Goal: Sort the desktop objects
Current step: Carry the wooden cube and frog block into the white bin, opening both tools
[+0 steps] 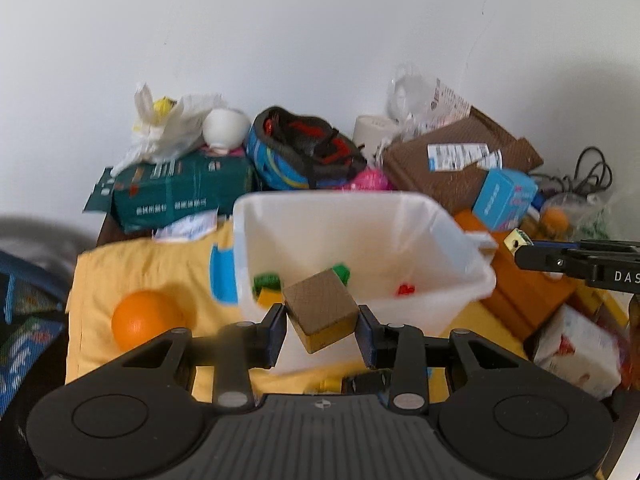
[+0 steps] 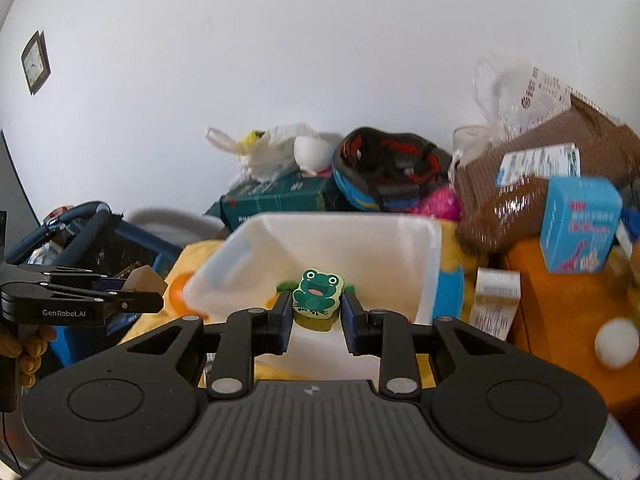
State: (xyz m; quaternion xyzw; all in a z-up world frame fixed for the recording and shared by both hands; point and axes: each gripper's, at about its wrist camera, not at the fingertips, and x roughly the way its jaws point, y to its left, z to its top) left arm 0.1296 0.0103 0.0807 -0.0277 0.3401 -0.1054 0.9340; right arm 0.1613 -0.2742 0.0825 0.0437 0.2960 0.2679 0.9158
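Observation:
My left gripper (image 1: pixel 322 314) is shut on a plain wooden block (image 1: pixel 320 304), tilted corner-down, just in front of the near rim of a white plastic bin (image 1: pixel 440 216). Inside the bin lie green pieces (image 1: pixel 266 280), a yellow piece (image 1: pixel 268 298) and a small red piece (image 1: pixel 405 290). My right gripper (image 2: pixel 316 302) is shut on a flat yellow block with a green frog picture (image 2: pixel 318 292), held above the same bin (image 2: pixel 340 218). The right wrist view shows the left gripper (image 2: pixel 154 294) at the left with the wooden block (image 2: pixel 146 278). In the left wrist view the right gripper (image 1: pixel 520 250) enters from the right.
The bin stands on a yellow cloth (image 1: pixel 140 264), with an orange (image 1: pixel 146 318) to its left. Behind it are a green box (image 1: pixel 180 192), a helmet (image 1: pixel 304 152) and a brown cardboard box (image 1: pixel 452 160). To the right are a blue carton (image 1: pixel 504 196), an orange box (image 1: pixel 532 288) and a white ball (image 2: pixel 616 342).

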